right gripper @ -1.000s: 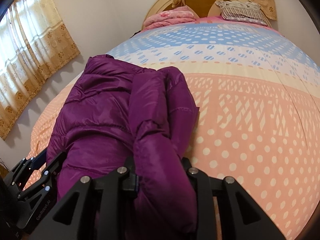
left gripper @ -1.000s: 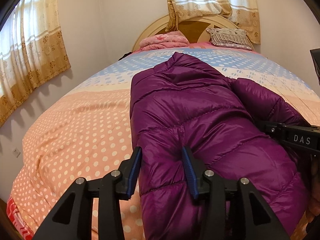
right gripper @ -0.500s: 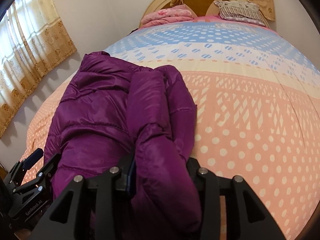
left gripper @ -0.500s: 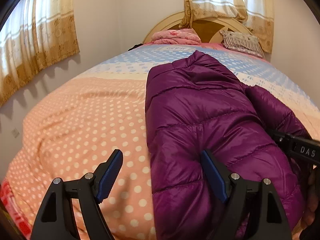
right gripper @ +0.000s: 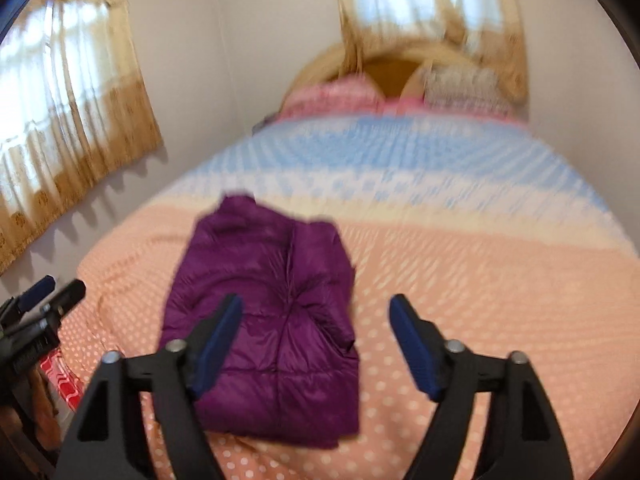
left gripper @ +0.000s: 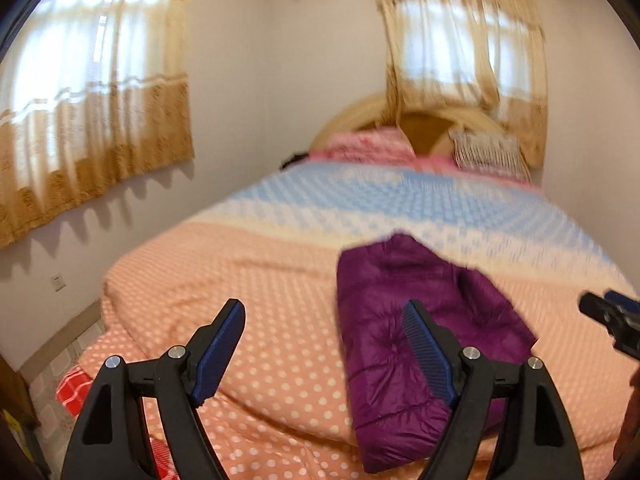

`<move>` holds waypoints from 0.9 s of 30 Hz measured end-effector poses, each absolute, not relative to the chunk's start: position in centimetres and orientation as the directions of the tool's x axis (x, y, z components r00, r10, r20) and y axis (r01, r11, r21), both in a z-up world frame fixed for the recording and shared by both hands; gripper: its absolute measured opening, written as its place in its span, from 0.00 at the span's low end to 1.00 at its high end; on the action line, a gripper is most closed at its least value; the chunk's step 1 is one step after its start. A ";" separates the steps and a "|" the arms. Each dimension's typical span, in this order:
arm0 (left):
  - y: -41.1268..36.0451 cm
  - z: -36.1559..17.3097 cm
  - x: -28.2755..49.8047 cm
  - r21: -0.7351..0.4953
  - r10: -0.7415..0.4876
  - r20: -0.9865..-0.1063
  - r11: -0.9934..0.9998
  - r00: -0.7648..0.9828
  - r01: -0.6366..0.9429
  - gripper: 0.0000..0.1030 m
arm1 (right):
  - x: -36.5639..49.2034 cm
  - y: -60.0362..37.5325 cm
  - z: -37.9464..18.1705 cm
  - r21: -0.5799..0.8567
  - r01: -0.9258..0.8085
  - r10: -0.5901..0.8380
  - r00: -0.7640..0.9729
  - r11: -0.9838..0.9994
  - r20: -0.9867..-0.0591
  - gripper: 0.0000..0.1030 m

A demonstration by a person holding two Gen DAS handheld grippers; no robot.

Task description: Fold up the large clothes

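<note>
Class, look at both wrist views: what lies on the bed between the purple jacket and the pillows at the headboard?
Only bare bedspread separates the purple jacket from the pillows; both wrist views show it.

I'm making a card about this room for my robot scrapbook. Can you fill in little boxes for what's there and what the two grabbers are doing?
garment: purple puffer jacket, folded into a narrow bundle
where it lies: on the orange dotted part of the bedspread, near the foot of the bed
left gripper: open, holding nothing
right gripper: open, holding nothing
contact: neither gripper touches the jacket
at the head of the bed: pink folded bedding and a striped pillow
picture quality: blurred
</note>
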State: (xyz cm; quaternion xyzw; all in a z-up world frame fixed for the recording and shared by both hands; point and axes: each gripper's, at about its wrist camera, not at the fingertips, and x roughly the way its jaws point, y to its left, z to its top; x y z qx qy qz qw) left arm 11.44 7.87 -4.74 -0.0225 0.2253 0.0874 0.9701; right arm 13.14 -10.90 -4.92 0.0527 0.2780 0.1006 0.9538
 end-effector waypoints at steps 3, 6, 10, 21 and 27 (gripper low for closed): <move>8.2 -3.0 9.2 -0.036 0.172 -0.406 0.978 0.897 -0.204 0.82 | 10.8 -11.9 -3.2 0.171 -0.142 0.209 0.850 0.975 -0.483 0.78; 8.0 -1.9 7.8 -0.061 0.162 -0.377 0.978 0.912 -0.199 0.82 | 9.2 -12.5 -2.0 0.179 -0.125 0.194 0.871 0.976 -0.451 0.78; 7.8 -1.2 7.0 -0.050 0.172 -0.337 0.979 0.926 -0.200 0.83 | 8.9 -11.9 -1.0 0.167 -0.133 0.194 0.881 0.977 -0.431 0.78; 8.3 -2.0 7.6 -0.060 0.178 -0.364 0.975 0.914 -0.214 0.83 | 8.1 -11.9 -1.4 0.180 -0.145 0.211 0.874 0.973 -0.437 0.78; 8.1 -2.4 7.8 -0.050 0.175 -0.365 0.977 0.914 -0.206 0.83 | 8.0 -11.9 -1.6 0.190 -0.146 0.217 0.873 0.971 -0.437 0.78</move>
